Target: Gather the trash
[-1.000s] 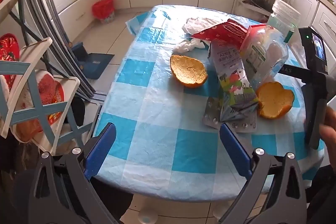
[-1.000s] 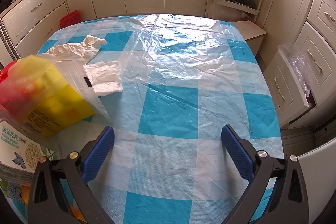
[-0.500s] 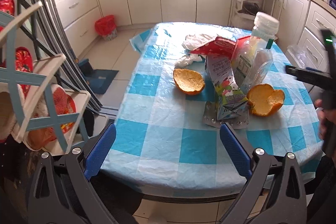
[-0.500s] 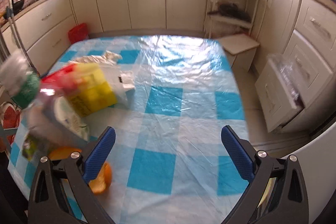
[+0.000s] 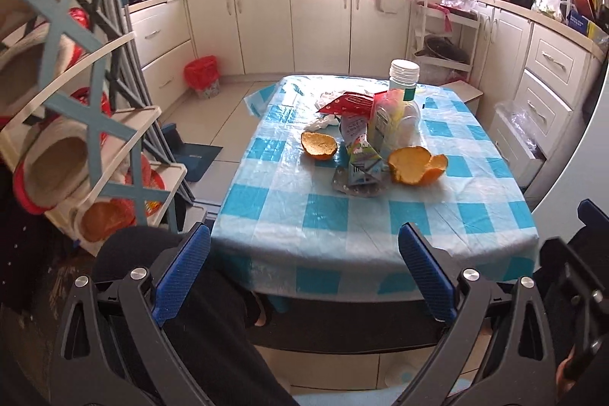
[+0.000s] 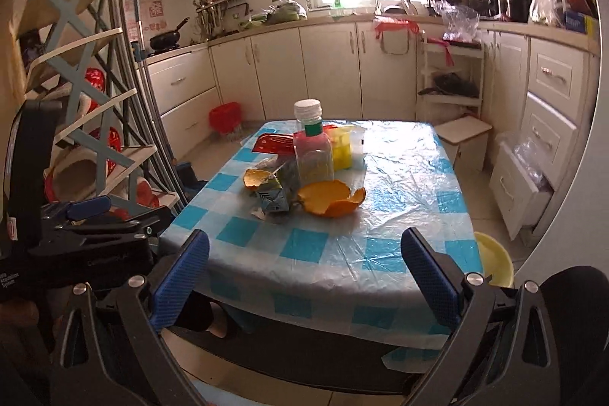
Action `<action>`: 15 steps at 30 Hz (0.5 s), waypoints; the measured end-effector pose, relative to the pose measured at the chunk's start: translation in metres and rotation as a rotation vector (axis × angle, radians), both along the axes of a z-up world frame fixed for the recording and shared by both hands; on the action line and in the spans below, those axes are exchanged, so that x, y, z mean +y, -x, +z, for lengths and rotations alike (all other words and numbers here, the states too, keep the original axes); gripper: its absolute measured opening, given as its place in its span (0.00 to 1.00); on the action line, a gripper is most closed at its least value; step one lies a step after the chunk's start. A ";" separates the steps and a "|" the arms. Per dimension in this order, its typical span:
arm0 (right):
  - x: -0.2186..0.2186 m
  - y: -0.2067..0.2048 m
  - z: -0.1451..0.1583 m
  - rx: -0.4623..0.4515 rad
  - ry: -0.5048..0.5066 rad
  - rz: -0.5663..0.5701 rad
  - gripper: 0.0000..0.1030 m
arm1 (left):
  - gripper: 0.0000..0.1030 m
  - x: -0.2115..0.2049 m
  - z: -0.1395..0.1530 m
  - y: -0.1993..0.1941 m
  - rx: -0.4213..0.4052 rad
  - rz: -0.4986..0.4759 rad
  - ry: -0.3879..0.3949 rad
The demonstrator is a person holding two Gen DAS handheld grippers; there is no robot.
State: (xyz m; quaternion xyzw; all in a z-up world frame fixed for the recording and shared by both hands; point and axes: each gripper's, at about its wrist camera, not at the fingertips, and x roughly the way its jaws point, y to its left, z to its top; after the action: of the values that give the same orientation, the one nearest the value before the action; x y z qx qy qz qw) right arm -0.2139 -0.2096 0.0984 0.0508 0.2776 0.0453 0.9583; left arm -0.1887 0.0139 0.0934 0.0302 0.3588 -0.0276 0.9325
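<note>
Your left tongs (image 5: 304,269) & right tongs (image 6: 304,269) are both spread wide, nothing between the blue pads, held off the near edge of the tabletop (image 5: 380,215). Trash sits clustered mid-tabletop, toward the left edge: two orange peel halves (image 5: 416,165) (image 5: 319,145), crushed carton (image 5: 361,160) w/ blister pack (image 5: 356,187) under it, plastic bottle (image 5: 396,109) (white cap, upright), red wrapper (image 5: 348,101), tissues (image 5: 325,120) behind.
</note>
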 end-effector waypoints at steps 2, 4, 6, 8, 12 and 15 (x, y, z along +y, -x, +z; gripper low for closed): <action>0.005 0.011 0.003 -0.024 0.005 0.006 0.94 | 0.92 0.000 0.004 0.015 -0.022 0.003 -0.014; 0.004 0.015 0.007 -0.042 -0.006 0.002 0.94 | 0.92 0.002 0.009 0.024 -0.048 0.010 -0.024; 0.005 0.019 0.008 -0.054 -0.011 -0.004 0.94 | 0.92 0.005 0.015 0.029 -0.061 0.016 -0.012; 0.004 0.022 0.008 -0.059 -0.021 -0.005 0.94 | 0.92 0.008 0.018 0.031 -0.069 0.026 -0.003; 0.005 0.027 0.008 -0.067 -0.030 -0.011 0.94 | 0.92 0.009 0.020 0.030 -0.067 0.027 0.004; 0.004 0.028 0.007 -0.066 -0.033 -0.006 0.94 | 0.92 0.004 0.019 0.030 -0.062 0.022 -0.001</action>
State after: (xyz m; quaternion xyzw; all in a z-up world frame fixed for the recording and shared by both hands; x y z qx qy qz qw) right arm -0.2417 -0.2052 0.1058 0.0661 0.2448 0.0486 0.9661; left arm -0.2191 0.0183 0.1128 0.0274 0.3301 -0.0164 0.9434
